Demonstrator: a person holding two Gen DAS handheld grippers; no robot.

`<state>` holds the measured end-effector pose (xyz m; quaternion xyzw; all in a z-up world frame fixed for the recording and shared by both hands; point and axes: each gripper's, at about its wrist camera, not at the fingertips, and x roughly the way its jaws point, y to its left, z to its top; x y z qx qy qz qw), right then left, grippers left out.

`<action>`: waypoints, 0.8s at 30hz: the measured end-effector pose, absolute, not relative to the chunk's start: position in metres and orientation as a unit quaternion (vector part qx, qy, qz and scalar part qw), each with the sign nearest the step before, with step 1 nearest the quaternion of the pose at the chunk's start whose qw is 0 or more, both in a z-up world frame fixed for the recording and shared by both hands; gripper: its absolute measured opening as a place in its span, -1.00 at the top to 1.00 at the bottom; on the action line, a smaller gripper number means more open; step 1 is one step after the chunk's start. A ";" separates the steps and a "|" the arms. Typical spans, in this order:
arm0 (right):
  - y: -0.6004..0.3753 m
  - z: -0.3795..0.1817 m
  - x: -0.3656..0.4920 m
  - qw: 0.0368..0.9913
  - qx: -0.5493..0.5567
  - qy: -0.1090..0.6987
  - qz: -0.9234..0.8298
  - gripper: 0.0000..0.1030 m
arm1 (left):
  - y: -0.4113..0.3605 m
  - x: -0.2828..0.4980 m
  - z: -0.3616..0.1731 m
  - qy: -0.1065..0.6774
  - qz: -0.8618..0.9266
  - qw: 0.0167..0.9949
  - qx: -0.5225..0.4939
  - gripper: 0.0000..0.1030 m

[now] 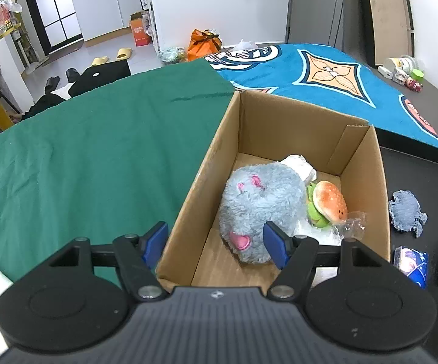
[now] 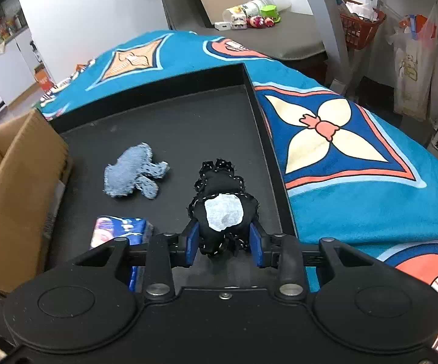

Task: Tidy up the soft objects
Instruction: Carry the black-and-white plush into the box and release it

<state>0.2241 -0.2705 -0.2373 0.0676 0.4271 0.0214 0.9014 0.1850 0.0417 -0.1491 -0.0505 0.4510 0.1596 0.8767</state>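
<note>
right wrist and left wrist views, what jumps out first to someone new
In the left wrist view, a fluffy grey plush fills the cardboard box, with a burger toy beside it. In the right wrist view, the right gripper pinches a black stuffed toy with a white patch on the black tray, near a blue denim toy.

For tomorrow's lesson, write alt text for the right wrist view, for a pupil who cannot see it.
The right gripper clamps a black stuffed toy with a white patch, lying in a black tray. A blue denim toy and a tissue pack lie nearby, beside a cardboard box.
</note>
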 end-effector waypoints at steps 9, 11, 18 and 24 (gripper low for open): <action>-0.263 -0.220 0.215 0.907 0.076 0.412 0.035 0.34 | 0.048 0.181 -0.144 0.444 0.155 0.880 -0.062 -0.31; -0.260 -0.215 0.214 0.909 0.075 0.408 0.037 0.34 | 0.050 0.180 -0.143 0.443 0.154 0.881 -0.066 -0.31; -0.246 -0.192 0.211 0.917 0.073 0.388 0.050 0.34 | 0.059 0.175 -0.138 0.437 0.144 0.884 -0.082 -0.31; -0.226 -0.171 0.209 0.922 0.070 0.375 0.071 0.34 | 0.068 0.171 -0.137 0.433 0.139 0.885 -0.096 -0.31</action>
